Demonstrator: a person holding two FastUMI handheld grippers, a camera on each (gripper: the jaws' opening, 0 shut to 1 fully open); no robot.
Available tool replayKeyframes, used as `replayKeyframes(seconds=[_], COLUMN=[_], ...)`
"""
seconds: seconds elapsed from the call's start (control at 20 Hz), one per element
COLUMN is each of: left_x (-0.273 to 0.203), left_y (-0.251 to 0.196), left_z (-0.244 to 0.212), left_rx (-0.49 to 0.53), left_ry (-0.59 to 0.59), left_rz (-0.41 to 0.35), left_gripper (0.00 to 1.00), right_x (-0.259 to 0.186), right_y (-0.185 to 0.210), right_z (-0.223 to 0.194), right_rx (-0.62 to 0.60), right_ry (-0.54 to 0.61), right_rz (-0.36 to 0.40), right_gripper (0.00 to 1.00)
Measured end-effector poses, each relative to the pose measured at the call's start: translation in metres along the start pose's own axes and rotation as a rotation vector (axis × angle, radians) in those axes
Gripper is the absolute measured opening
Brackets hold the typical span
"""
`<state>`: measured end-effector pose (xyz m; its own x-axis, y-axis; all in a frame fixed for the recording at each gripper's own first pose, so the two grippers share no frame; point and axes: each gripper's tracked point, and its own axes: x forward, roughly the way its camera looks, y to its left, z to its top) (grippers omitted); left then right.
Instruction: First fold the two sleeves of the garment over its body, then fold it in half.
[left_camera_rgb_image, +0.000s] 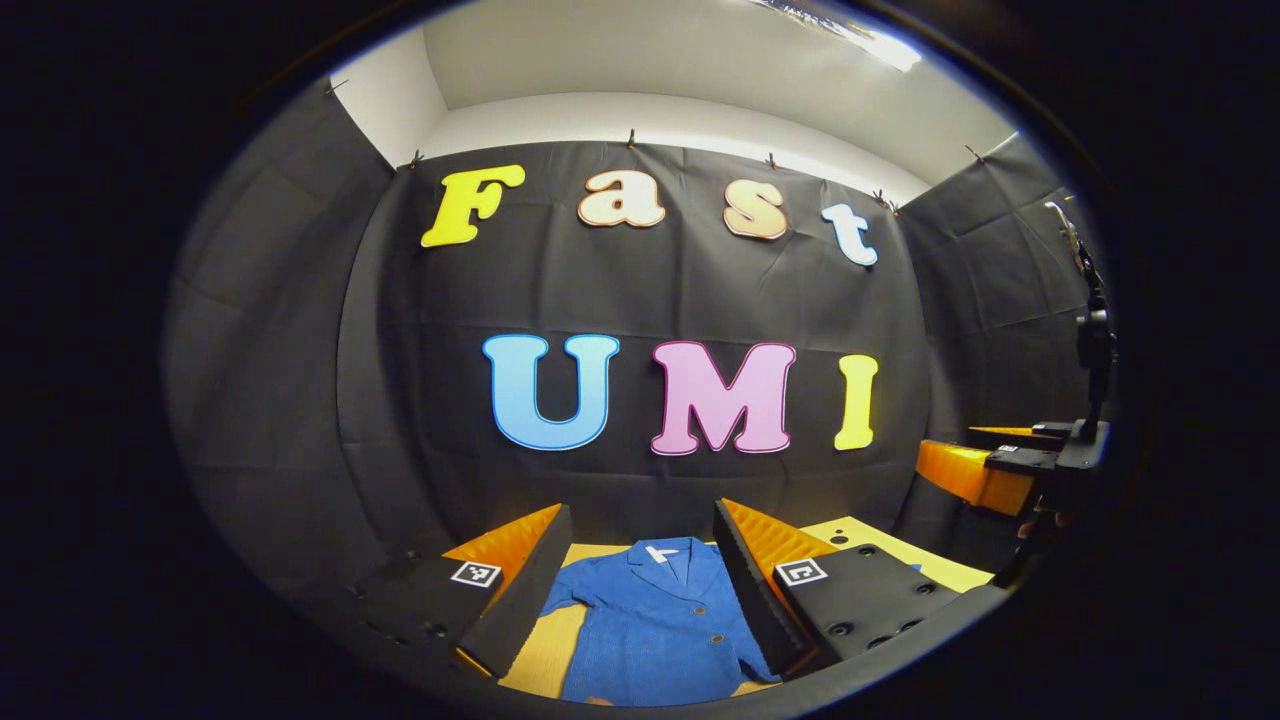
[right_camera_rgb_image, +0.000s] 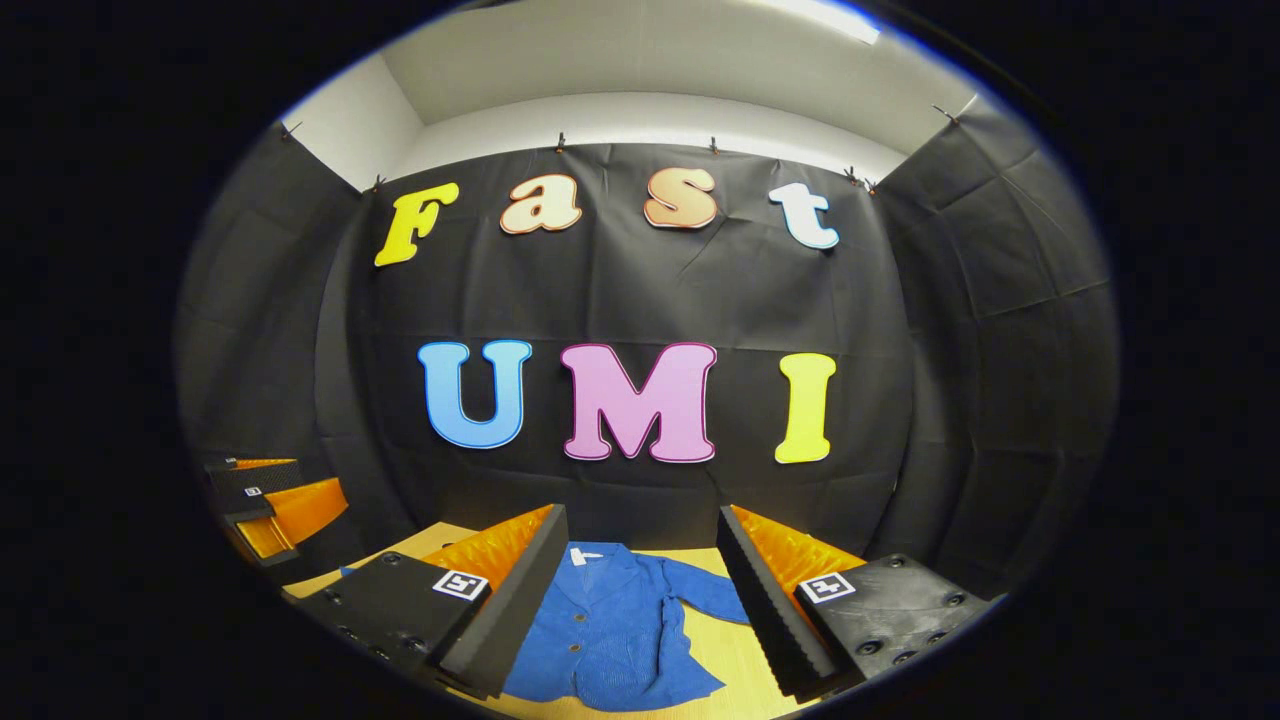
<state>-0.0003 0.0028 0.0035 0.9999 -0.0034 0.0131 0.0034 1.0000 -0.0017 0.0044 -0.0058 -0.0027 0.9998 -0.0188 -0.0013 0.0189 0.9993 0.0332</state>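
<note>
Both the left hand-held gripper (left_camera_rgb_image: 640, 590) and the right hand-held gripper (right_camera_rgb_image: 640, 590) hang with fingers spread wide, holding nothing, above the blue garment (left_camera_rgb_image: 655, 620), which lies flat on the yellow worktop (left_camera_rgb_image: 545, 650), its sleeves out sideways.

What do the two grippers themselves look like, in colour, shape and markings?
Both look alike. The left gripper has two wedge-shaped fingers, orange and ribbed on the outer face, with black sawtooth pads. Each sits on a black block with bolt holes and a square black-and-white marker. The right gripper carries the same marker.
</note>
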Motion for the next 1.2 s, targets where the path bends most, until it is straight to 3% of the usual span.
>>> replayKeyframes(seconds=[1.2], left_x=[0.015], left_y=[0.002], left_z=[-0.019], left_rx=[-0.024], left_ry=[0.033], left_rz=[0.028], left_gripper=[0.82], right_x=[0.025], right_y=[-0.02], right_z=[-0.036], right_rx=[-0.014], right_ry=[0.09], right_rz=[-0.018], right_gripper=[0.96])
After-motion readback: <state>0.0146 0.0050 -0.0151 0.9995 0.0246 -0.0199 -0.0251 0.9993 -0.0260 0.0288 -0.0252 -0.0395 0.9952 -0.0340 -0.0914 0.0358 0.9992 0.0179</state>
